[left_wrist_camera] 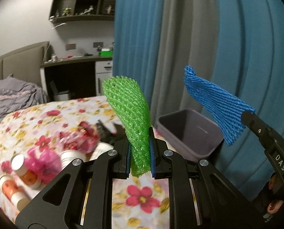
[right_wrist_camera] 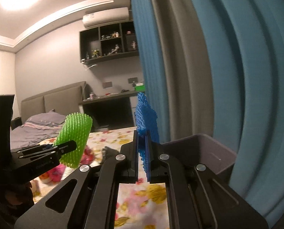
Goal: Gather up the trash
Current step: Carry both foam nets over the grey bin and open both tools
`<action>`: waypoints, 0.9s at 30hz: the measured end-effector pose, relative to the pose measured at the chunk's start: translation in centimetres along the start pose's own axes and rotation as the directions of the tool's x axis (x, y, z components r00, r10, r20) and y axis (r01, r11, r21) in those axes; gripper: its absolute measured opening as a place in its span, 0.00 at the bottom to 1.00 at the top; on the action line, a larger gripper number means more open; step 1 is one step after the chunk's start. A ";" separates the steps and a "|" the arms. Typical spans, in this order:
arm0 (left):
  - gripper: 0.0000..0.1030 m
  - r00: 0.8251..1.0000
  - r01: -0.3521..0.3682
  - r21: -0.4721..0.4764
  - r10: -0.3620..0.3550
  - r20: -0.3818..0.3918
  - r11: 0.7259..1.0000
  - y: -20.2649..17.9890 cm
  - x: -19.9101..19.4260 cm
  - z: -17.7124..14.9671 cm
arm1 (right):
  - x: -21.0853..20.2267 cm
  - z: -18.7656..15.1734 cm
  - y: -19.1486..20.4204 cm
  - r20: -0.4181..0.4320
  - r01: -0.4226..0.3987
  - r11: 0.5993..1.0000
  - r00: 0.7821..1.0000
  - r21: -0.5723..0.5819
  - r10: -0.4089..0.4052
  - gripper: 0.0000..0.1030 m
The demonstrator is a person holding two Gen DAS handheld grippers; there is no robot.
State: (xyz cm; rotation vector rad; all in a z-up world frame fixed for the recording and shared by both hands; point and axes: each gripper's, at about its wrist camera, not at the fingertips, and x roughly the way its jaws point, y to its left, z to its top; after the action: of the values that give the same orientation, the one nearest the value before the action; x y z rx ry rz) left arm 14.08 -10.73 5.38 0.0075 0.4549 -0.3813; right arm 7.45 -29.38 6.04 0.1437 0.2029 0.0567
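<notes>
My left gripper (left_wrist_camera: 140, 148) is shut on a green foam net (left_wrist_camera: 129, 110) that stands up between its pads, above the flowered bed. My right gripper (right_wrist_camera: 143, 158) is shut on a blue foam net (right_wrist_camera: 146, 118). In the left wrist view the blue net (left_wrist_camera: 216, 103) hangs from the right gripper's finger (left_wrist_camera: 256, 124), just right of the grey bin (left_wrist_camera: 187, 133). In the right wrist view the green net (right_wrist_camera: 74, 139) and left gripper (right_wrist_camera: 65, 147) are at left, and the grey bin (right_wrist_camera: 208, 152) sits right ahead, at the right.
More trash lies on the flowered bedspread (left_wrist_camera: 138, 196): small white and orange bottles (left_wrist_camera: 21, 173), a pink wrapper (left_wrist_camera: 80, 137) and a dark wrapper (left_wrist_camera: 109, 131). Blue and grey curtains (left_wrist_camera: 199, 38) hang right behind the bin. A desk (left_wrist_camera: 75, 61) stands beyond the bed.
</notes>
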 end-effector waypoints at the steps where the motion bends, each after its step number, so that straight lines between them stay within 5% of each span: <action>1: 0.14 1.000 0.007 0.006 -0.007 0.002 1.000 -0.5 0.4 0.2 | 0.3 0.1 -0.6 0.000 0.011 1.000 1.000 0.002 -0.011 0.07; 16: 0.14 0.976 0.217 0.085 -0.218 0.005 0.972 -7.4 8.8 3.0 | 4.7 -0.8 -6.1 -0.040 0.130 0.991 0.991 0.037 -0.129 0.07; 27: 0.15 0.962 0.273 0.116 -0.270 -0.047 0.955 -10.2 13.9 2.2 | 7.0 -1.8 -8.2 -0.094 0.191 0.980 0.978 0.052 -0.186 0.07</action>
State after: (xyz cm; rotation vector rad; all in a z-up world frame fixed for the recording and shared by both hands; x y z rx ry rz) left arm 22.89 -25.43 2.18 0.0694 0.4635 -0.6803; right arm 14.29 -36.71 1.72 0.1823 0.3066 -0.1323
